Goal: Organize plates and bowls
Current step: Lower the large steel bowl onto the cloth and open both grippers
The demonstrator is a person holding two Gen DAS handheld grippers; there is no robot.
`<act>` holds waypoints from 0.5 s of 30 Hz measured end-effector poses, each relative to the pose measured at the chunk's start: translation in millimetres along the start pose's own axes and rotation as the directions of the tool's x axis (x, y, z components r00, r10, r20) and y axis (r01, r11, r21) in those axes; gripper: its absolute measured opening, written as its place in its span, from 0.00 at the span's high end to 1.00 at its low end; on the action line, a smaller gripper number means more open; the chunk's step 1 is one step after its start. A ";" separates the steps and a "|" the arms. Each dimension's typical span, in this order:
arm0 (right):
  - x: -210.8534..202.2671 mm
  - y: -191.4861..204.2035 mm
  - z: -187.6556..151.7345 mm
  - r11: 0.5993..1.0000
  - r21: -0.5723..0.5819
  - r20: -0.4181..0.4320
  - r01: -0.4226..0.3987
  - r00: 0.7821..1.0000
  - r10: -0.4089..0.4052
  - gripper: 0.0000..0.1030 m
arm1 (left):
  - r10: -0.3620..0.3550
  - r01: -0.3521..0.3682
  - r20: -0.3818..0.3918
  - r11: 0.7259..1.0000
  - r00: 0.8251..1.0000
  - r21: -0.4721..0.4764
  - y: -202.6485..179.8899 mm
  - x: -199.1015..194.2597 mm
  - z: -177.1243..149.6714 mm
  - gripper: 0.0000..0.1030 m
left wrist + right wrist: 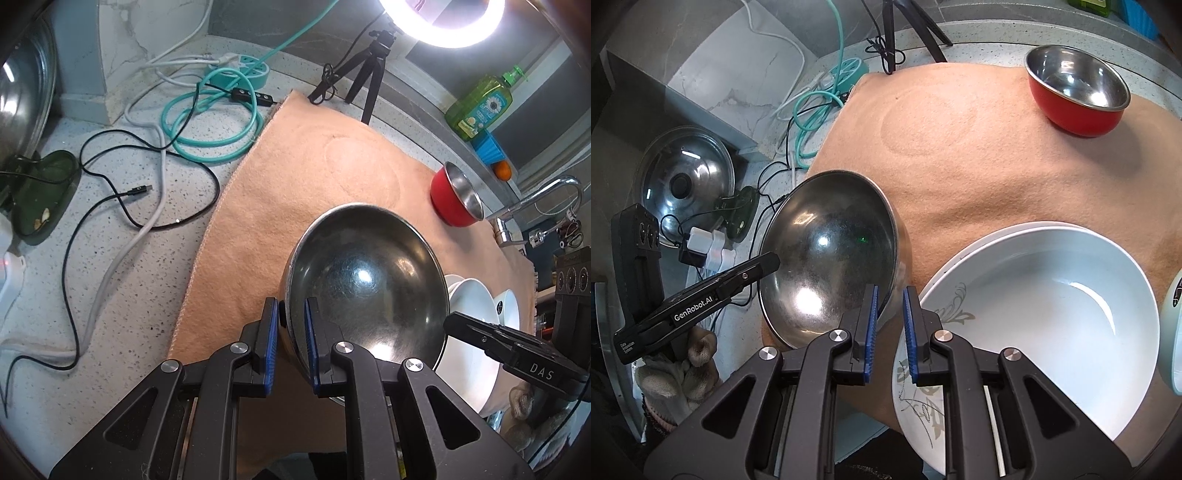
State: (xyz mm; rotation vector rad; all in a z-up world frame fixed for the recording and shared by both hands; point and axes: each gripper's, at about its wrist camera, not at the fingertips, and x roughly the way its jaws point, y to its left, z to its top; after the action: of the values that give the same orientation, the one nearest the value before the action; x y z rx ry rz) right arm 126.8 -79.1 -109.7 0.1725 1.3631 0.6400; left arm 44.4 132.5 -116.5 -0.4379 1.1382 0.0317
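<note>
Steel, thin and slick, the bowl hangs tilted over the towel beside the plates. Both the left gripper and right gripper pinch its rim on opposite sides; light, stiff, likely to slip.

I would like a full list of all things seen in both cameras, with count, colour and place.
steel bowl: 1, silver, tilted over towel, rim between both grippers' fingers
red bowl: 1, red outside, steel inside, far on towel
white bowls: stack, white, near right
towel: 1, peach, on counter
pot lid: 1, steel, left wall
cables: several, teal, white, black, counter
soap bottle: 1, green, ledge
tripod: 1, black
left gripper: shut on rim
right gripper: shut on rim
</note>
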 end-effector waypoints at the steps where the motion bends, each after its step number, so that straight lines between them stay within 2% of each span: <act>1: -2.1 -1.5 0.2 1.000 0.005 0.001 -0.005 1.000 0.005 0.87 | 0.001 -0.001 0.004 1.000 1.000 0.003 -0.3 -1.4 0.9 0.88; 15: -57.7 -33.6 9.1 0.997 0.058 0.072 -0.044 0.997 0.040 0.86 | -0.023 0.020 0.043 0.998 0.999 0.058 -29.2 -13.4 21.7 0.88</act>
State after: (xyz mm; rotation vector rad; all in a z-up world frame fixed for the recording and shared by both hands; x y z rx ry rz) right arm 142.5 -134.3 -74.4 0.2703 1.3140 0.6232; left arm 64.7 116.1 -87.8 -0.3966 1.0892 -0.0099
